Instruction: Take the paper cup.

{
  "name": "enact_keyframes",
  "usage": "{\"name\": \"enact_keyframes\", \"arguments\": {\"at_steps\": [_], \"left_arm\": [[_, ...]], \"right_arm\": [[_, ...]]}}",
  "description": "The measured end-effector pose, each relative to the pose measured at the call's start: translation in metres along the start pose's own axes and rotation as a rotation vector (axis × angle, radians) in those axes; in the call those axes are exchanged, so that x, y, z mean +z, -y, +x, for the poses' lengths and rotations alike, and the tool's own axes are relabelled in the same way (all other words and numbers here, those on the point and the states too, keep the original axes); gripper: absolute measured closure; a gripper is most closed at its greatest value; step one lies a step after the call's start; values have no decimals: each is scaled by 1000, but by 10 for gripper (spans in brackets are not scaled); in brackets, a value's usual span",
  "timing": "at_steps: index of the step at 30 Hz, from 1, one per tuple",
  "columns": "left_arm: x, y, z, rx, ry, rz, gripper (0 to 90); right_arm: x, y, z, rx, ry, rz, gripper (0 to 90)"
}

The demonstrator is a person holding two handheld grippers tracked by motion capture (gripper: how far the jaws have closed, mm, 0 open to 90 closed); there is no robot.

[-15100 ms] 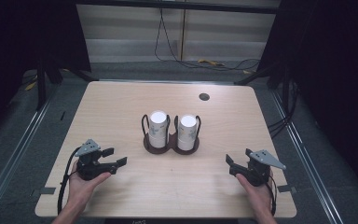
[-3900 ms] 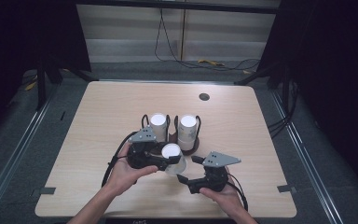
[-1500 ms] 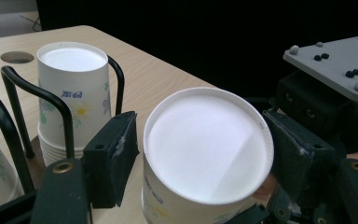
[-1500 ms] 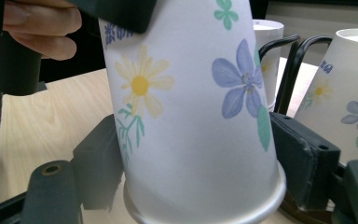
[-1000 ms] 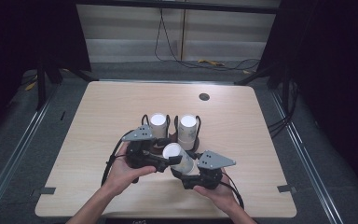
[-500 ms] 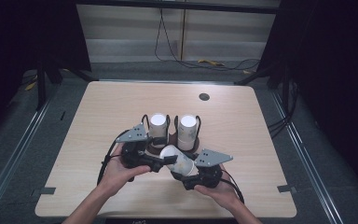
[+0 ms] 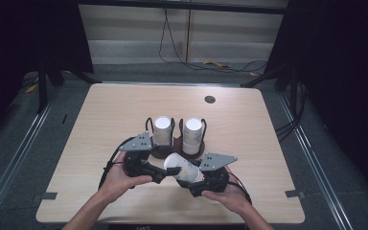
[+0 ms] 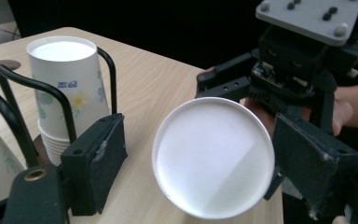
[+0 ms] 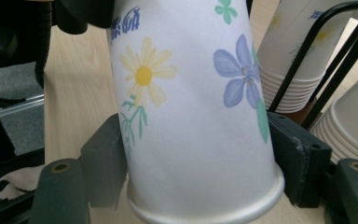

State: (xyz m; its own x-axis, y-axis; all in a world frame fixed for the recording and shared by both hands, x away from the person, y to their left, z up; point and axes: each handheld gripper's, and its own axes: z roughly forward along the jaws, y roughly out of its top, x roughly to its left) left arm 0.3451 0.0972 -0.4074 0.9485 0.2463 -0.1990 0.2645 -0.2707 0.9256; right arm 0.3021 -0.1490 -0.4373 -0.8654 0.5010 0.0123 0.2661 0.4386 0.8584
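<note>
Right hand-held gripper [image 9: 186,186] clamping paper cup [image 7: 182,167] near counter [image 7: 268,143] front edge; left hand-held gripper [image 8: 186,154] standing apart, jaws just opening. Risk: squeezing crushing thin wall, cup slipping.

Both forearms come in over the near edge of the desk. The left gripper [image 7: 165,172] points right, its jaws just opened wide and pressing on nothing. The right gripper [image 7: 191,179] points left, its jaws just closing, pads pressing.
</note>
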Motion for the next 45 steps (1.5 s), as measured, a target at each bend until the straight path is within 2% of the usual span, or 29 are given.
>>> {"name": "enact_keyframes", "arguments": {"at_steps": [3,5,9,19,23,25,29,30,38,42,45], "left_arm": [[1,2,0,17,11,15,181],[2,2,0,19,14,20,180],[4,5,1,20,19,41,180],[4,6,1,28,23,53,181],[6,7,0,45,28,70,180],[6,7,0,55,31,75,181],[4,6,-1,60,36,74,183],[4,5,-1,63,38,73,184],[5,6,-2,75,53,85,200],[6,7,-4,107,62,96,225],[7,7,-4,116,65,106,230]], "right_arm": [[0,-1,-1,-10,-6,27,279],[0,-1,-2,-18,0,35,279],[-1,-3,-3,-29,-17,64,280],[-1,-6,-6,-66,-50,133,280],[-1,-8,-7,-74,-56,145,281],[-3,-13,-7,-102,-51,150,283],[-6,-18,-6,-122,-52,150,285],[-6,-20,-6,-139,-55,170,286],[-6,-29,-7,-185,-83,251,289],[-4,-32,-8,-204,-98,285,291],[-3,-36,-7,-222,-108,325,292]]}}
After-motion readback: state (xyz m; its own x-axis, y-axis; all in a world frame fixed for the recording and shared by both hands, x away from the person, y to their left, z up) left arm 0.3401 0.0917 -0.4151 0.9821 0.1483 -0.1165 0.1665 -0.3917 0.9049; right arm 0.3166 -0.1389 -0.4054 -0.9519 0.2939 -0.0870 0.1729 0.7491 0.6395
